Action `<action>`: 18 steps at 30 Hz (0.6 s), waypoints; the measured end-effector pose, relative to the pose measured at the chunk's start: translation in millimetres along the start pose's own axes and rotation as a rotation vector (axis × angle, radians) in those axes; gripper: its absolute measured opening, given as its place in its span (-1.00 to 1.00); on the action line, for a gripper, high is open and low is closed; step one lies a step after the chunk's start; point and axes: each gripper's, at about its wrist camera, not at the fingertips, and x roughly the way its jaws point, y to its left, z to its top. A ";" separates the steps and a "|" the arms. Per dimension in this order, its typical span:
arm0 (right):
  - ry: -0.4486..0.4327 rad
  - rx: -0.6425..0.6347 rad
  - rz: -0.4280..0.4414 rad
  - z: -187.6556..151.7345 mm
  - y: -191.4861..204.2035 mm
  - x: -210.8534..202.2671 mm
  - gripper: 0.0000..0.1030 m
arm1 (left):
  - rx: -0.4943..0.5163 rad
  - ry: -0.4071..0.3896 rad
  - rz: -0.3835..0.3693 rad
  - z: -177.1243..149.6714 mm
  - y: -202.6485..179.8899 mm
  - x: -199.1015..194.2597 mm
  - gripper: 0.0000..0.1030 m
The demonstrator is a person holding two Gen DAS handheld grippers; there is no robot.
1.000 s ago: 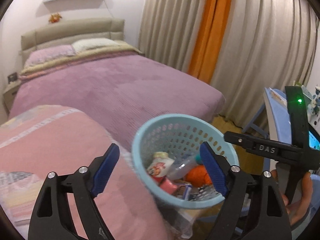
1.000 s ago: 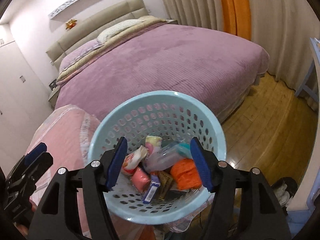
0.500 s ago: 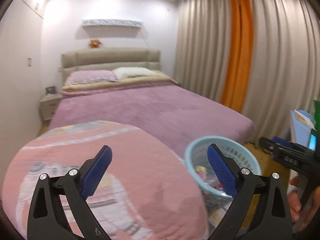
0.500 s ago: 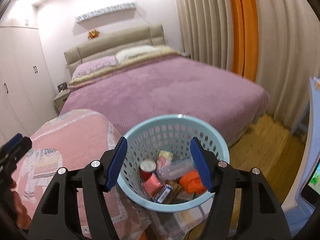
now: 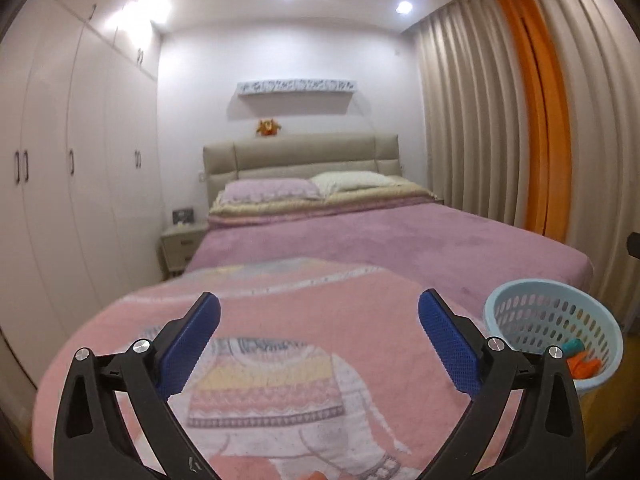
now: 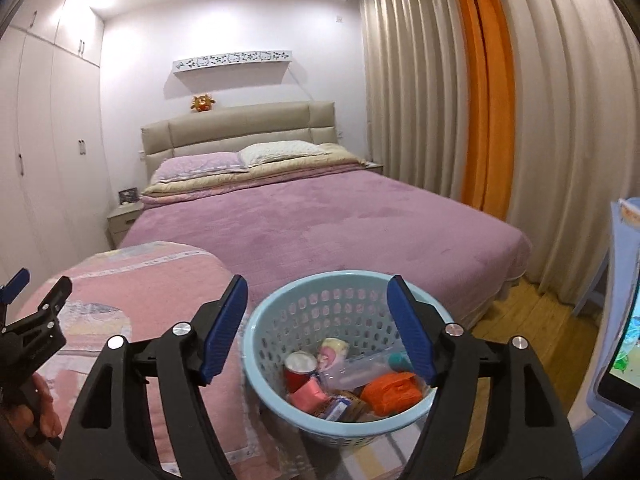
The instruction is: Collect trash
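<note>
Two hand-held grippers (image 5: 319,322) (image 6: 318,312) above blanket edge (image 6: 224,276)

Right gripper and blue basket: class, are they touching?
Apart. In the right wrist view the right gripper has its jaws open and empty, and the basket sits beyond them, its rim running unbroken behind both pads.

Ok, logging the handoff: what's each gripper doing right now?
Left gripper: open, empty, just been opening.
Right gripper: open, empty, just been opening, basket beyond it.
</note>
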 end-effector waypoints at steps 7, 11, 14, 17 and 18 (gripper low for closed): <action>-0.001 0.046 -0.014 -12.6 -4.0 8.3 0.36 | 0.008 0.038 -0.025 -14.7 3.8 2.4 0.86; 0.011 0.040 -0.012 -15.8 -1.8 12.3 0.36 | 0.033 0.027 -0.012 -18.0 -0.3 -2.1 0.86; 0.020 0.041 -0.013 -19.3 -0.2 16.7 0.36 | 0.020 0.039 -0.013 -16.6 1.1 0.3 0.86; 0.040 0.047 -0.014 -24.5 1.7 22.3 0.36 | 0.000 0.052 -0.019 -16.1 5.8 2.7 0.86; 0.053 0.048 -0.012 -26.0 2.4 25.1 0.36 | -0.005 0.057 -0.021 -16.0 7.3 3.3 0.86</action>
